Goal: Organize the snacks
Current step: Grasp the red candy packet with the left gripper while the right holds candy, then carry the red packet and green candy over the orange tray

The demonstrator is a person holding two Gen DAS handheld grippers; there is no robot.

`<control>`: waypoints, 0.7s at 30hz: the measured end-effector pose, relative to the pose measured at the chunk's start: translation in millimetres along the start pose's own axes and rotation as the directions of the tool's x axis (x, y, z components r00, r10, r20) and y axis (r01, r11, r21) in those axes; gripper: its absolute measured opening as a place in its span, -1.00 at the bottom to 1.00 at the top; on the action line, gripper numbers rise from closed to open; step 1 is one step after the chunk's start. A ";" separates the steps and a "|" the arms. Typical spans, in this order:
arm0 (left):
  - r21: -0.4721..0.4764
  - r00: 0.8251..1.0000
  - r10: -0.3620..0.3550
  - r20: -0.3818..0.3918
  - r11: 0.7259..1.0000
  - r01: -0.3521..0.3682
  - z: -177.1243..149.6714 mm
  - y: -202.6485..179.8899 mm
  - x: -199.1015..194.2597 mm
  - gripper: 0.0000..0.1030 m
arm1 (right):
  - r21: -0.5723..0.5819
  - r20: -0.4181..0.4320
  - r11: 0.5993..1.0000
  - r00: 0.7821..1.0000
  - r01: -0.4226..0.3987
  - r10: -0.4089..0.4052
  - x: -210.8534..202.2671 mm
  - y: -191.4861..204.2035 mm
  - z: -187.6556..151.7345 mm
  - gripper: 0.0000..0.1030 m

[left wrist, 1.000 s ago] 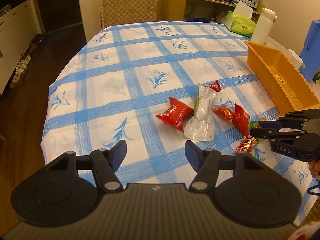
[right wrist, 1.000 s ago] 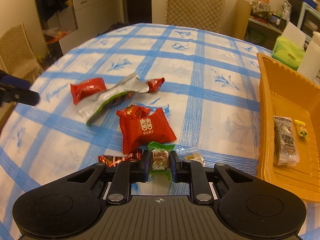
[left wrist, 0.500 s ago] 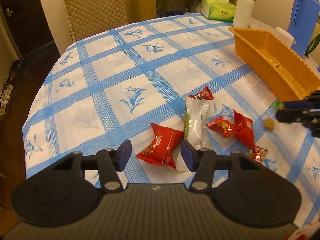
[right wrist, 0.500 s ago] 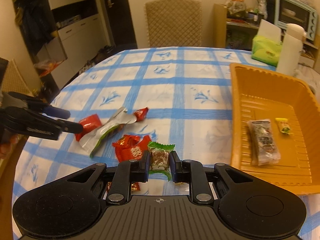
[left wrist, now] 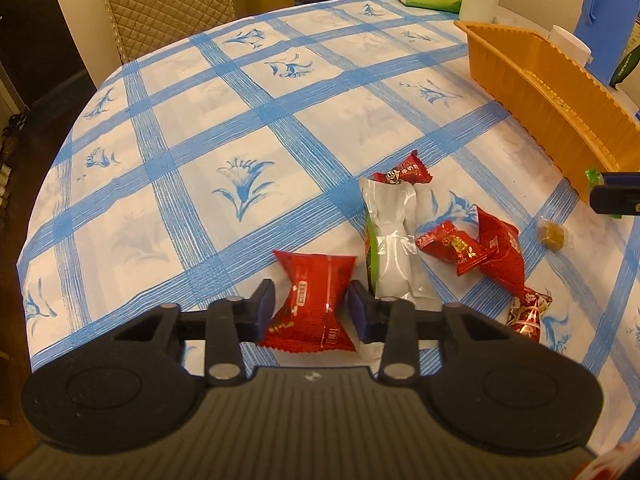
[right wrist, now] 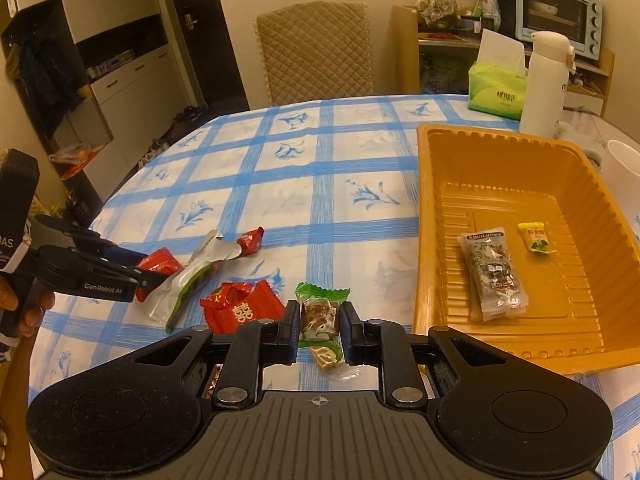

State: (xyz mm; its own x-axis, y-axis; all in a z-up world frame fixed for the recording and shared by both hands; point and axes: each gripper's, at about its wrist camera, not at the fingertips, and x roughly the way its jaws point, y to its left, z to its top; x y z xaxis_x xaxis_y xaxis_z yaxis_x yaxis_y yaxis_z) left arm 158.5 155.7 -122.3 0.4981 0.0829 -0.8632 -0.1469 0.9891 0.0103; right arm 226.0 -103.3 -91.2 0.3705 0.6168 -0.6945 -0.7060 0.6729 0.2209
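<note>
My left gripper (left wrist: 311, 310) is low over the checked tablecloth. Its jaws are closing around a red snack packet (left wrist: 316, 280), and a thin gap still shows at the left pad. From the right wrist view, that gripper (right wrist: 148, 276) sits over the same packet (right wrist: 160, 262). My right gripper (right wrist: 319, 324) is shut on a green-wrapped candy (right wrist: 320, 312), held above the table just left of the orange tray (right wrist: 500, 160). A grey packet (right wrist: 494, 272) and a yellow candy (right wrist: 536, 238) lie in the tray.
A silver-green pouch (left wrist: 390, 240), several red packets (left wrist: 452, 242), a foil candy (left wrist: 528, 312) and a brown candy (left wrist: 550, 234) lie loose on the cloth. A tissue box (right wrist: 498, 88), white bottle (right wrist: 546, 84) and white cup (right wrist: 622, 168) stand behind the tray. A chair (right wrist: 316, 52) is at the far edge.
My left gripper came down and forward over the red packet while its jaws narrowed. My right gripper rose with the green candy, and the tray now fills more of its view.
</note>
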 end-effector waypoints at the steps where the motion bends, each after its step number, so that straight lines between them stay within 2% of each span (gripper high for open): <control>1: -0.004 1.000 0.002 -0.004 1.000 -0.002 0.0 0.1 0.7 -0.47 | 0.000 0.000 1.000 1.000 -0.001 0.001 -0.1 0.2 0.1 -0.59; 9: -0.038 1.000 0.024 0.004 0.999 -0.024 -0.9 4.7 -7.1 -0.53 | -0.009 0.008 1.000 1.000 -0.006 0.006 -4.4 2.3 1.0 -0.59; 16: -0.081 0.998 0.041 0.044 0.996 -0.037 -3.3 10.7 -32.9 -0.53 | -0.021 0.036 1.000 0.999 -0.011 0.011 -17.8 3.7 5.6 -0.59; 21: -0.095 0.997 0.033 0.071 0.995 -0.026 -1.2 1.3 -55.1 -0.53 | -0.012 0.055 1.000 0.998 -0.017 0.018 -29.3 0.0 6.9 -0.59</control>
State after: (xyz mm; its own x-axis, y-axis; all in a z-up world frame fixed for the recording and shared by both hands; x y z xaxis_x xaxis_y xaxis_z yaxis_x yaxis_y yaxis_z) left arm 129.8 152.2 -75.3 0.5527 0.1241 -0.8241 -0.2404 0.9705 -0.0151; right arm 219.2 -118.6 -66.2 0.3907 0.6503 -0.6515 -0.7192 0.6574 0.2249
